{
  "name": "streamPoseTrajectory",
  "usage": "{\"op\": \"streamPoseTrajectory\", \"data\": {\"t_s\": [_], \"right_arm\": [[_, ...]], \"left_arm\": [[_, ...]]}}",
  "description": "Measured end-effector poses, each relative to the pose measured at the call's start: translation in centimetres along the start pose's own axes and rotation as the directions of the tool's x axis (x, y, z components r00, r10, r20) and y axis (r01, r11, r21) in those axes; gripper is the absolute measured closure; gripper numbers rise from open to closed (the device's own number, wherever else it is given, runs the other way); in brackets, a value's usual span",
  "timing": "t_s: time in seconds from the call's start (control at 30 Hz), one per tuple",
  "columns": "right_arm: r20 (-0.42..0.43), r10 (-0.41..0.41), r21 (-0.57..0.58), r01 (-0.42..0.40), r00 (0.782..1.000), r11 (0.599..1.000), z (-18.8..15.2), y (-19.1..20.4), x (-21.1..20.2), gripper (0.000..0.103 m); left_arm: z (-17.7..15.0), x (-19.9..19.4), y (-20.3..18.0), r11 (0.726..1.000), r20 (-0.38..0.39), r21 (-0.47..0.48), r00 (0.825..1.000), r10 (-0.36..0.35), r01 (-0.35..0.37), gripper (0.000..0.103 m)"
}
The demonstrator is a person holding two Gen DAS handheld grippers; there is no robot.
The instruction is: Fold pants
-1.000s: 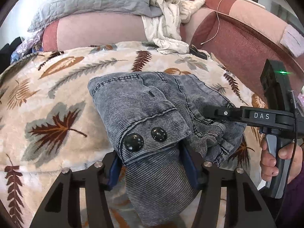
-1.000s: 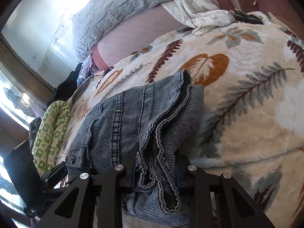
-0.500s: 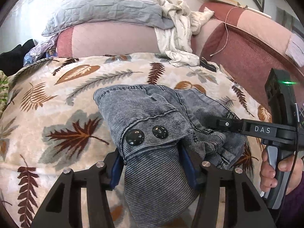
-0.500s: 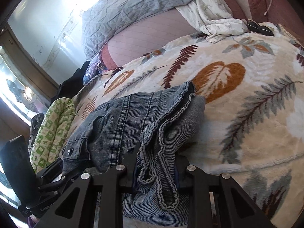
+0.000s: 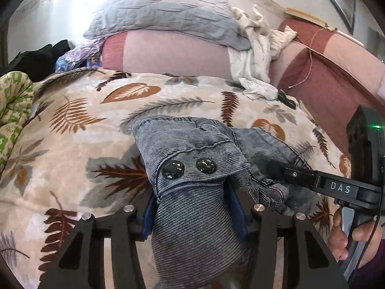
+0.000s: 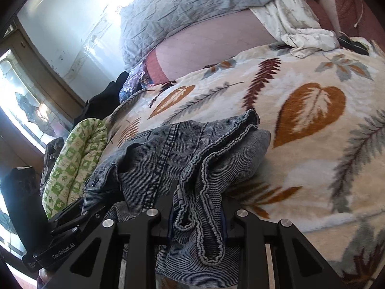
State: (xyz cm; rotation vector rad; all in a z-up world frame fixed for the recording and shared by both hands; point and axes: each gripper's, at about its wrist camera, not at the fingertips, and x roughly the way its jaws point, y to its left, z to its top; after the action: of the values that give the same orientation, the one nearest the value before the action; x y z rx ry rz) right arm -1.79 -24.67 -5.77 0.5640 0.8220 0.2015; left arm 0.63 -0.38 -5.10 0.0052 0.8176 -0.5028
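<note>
Left gripper (image 5: 192, 207) closing (right gripper (image 6: 198, 221) clamped), both angled down

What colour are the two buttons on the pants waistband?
Glossy black, against the washed grey-blue denim pants. The buttons show best in the left wrist view.

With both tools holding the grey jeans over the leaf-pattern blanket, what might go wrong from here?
1. The left tool is closing on a thick wad at the buttoned waistband; the bulky grey jeans may slip out.
2. The right tool pinches only bunched hems, so one layer may drop free.
3. The jeans lie crumpled between the tools, so the fold may set crooked on the soft blanket.
</note>
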Motion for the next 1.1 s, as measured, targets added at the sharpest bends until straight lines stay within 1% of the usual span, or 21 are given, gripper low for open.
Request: {"op": "streamPoseTrajectory", "data": {"t_s": [0.13, 0.27, 0.5, 0.7, 0.77, 0.87, 1.0, 1.03, 1.07, 1.1], "right_arm": [[-0.007, 0.005, -0.002, -0.005, 1.0, 1.0, -0.1, 0.6, 0.6, 0.074], [-0.03, -0.006, -0.001, 0.005, 1.0, 1.0, -0.3, 0.5, 1.1, 0.074], [-0.112, -0.042, 0.025, 0.046, 0.993, 0.999, -1.0, -0.7, 2.3, 0.074], [-0.149, -0.064, 0.0, 0.064, 0.987, 0.998, -1.5, -0.9, 2.8, 0.074], [-0.16, -0.071, -0.005, 0.071, 0.985, 0.997, -1.6, -1.0, 2.9, 0.074], [-0.184, -0.082, -0.01, 0.082, 0.979, 0.997, -1.7, -1.1, 3.3, 0.074], [-0.193, -0.088, -0.011, 0.087, 0.977, 0.996, -1.7, -1.1, 3.4, 0.07], [-0.194, -0.087, -0.006, 0.088, 0.977, 0.996, -1.8, -1.2, 3.4, 0.069], [-0.197, -0.084, 0.004, 0.087, 0.977, 0.996, -1.8, -1.2, 3.3, 0.067], [-0.203, -0.089, 0.021, 0.095, 0.975, 0.995, -1.7, -1.4, 3.3, 0.062]], "left_arm": [[-0.1, -0.1, 0.7, 1.0, 0.001, 0.003, 1.0, 0.02, -0.02, 0.05], [-0.6, 0.3, 0.9, 1.0, -0.024, 0.014, 0.999, 0.027, -0.027, 0.051], [-1.9, 1.4, 0.7, 0.996, -0.073, 0.067, 0.995, 0.066, -0.061, 0.05], [-2.5, 1.9, 1.7, 0.998, -0.103, 0.043, 0.993, 0.05, -0.045, 0.045], [-2.6, 2.1, 1.7, 0.997, -0.11, 0.05, 0.992, 0.056, -0.05, 0.043], [-2.8, 2.2, 1.5, 0.997, -0.11, 0.054, 0.992, 0.061, -0.055, 0.042], [-2.9, 2.0, 1.4, 0.996, -0.101, 0.065, 0.993, 0.063, -0.057, 0.042], [-2.9, 2.0, 1.5, 0.996, -0.102, 0.063, 0.993, 0.062, -0.056, 0.04], [-2.8, 1.9, 1.7, 0.997, -0.102, 0.053, 0.993, 0.067, -0.062, 0.037], [-2.8, 1.8, 1.8, 0.997, -0.101, 0.049, 0.993, 0.068, -0.063, 0.036]]}}
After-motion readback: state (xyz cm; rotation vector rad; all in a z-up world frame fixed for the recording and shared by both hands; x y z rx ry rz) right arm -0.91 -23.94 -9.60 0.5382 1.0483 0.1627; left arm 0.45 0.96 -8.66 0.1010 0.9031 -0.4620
